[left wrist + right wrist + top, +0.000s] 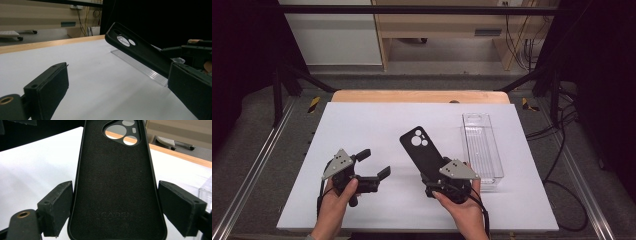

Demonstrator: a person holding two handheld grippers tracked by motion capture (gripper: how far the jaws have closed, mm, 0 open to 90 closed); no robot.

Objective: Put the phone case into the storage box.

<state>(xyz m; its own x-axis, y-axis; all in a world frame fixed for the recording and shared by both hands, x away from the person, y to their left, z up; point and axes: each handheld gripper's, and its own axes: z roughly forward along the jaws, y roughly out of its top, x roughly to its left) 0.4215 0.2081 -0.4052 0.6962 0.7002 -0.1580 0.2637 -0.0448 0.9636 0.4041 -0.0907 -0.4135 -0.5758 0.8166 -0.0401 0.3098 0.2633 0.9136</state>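
On the left of the white table [362, 125], the left gripper [376, 163] is sitting with its jaws spread apart, holding nothing. Toward the middle, the right gripper [430, 176] is clamping the lower end of a black phone case [423, 150], which is angling up off the surface, apparently not touching it. Just to the right, a clear plastic tray [482, 145] is lying lengthwise, its near end partly hidden behind the right gripper.

Phone case [422, 150] mid-table, left of tray [482, 147]; left hand-held gripper [374, 164] farther left.
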